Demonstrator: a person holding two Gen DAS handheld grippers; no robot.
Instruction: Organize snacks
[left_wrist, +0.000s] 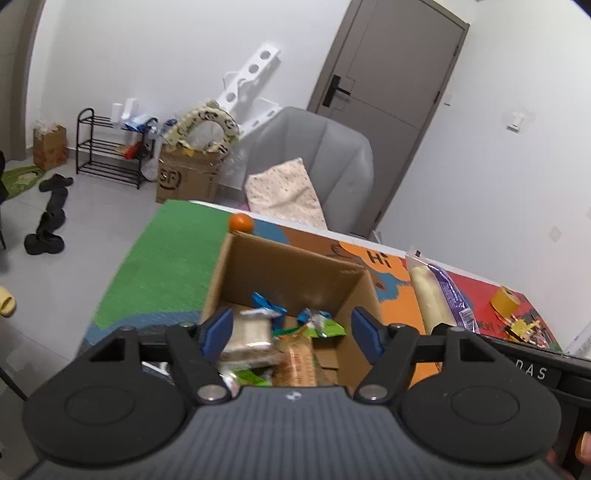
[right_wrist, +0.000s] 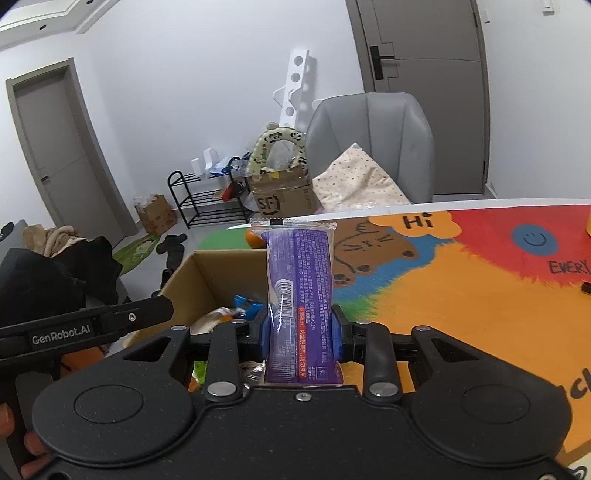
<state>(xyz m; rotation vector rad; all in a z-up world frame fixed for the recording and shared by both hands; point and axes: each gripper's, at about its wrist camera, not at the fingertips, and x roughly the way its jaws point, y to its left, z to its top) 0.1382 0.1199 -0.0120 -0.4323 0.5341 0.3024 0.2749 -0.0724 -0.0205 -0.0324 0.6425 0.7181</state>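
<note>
While the right gripper (right_wrist: 300, 332) clamps the purple snack pack (right_wrist: 300, 295) low on its length, just right of the cardboard box (right_wrist: 207, 273) at ten o'clock, the soft, light wrapper looks slippery, and the left gripper (left_wrist: 291, 332) hangs open over the box.

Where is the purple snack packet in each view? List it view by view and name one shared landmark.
Left wrist view: purple snack packet at right, beside the open cardboard box.
Right wrist view: centre, upright, clamped in the right tool.
Shared landmark: the small orange fruit behind the box.
</note>
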